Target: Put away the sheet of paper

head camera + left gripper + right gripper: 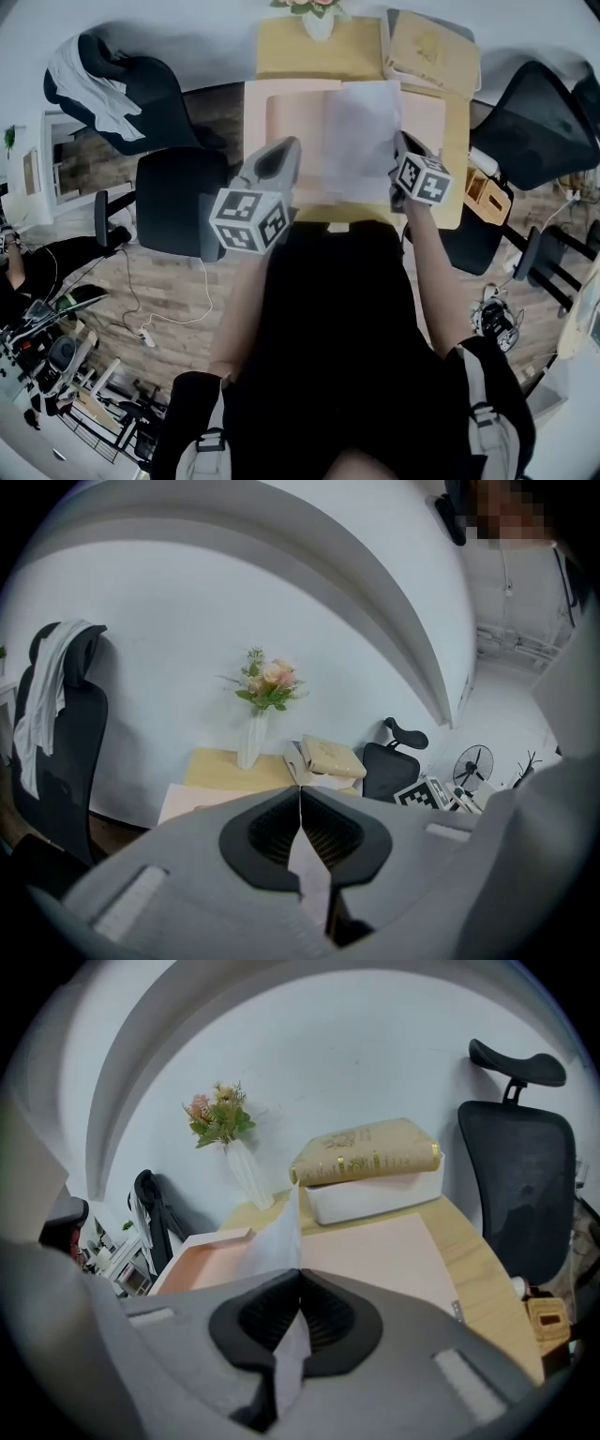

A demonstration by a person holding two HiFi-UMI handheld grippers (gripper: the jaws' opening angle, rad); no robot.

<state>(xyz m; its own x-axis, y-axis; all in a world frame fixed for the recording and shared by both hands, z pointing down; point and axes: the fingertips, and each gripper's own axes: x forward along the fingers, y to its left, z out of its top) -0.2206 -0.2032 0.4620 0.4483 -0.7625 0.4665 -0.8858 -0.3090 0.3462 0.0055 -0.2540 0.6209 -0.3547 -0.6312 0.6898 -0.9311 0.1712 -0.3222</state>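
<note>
A white sheet of paper (pixel 361 141) hangs over an open pink folder (pixel 281 112) on the wooden table (pixel 281 52). My left gripper (pixel 289 148) is at the sheet's left side and my right gripper (pixel 397 150) at its right side. In the left gripper view the left gripper (pixel 300 794) is shut, with a strip of the sheet (pixel 309 869) pinched between its jaws. In the right gripper view the right gripper (pixel 300 1274) is shut on the sheet (pixel 281 1232), which rises edge-on above the pink folder (pixel 384 1260).
A white vase of flowers (pixel 317 19) stands at the table's far edge. A cream book on a white box (pixel 431 52) lies at the far right. Black office chairs stand left (pixel 178 197) and right (pixel 544 122) of the table.
</note>
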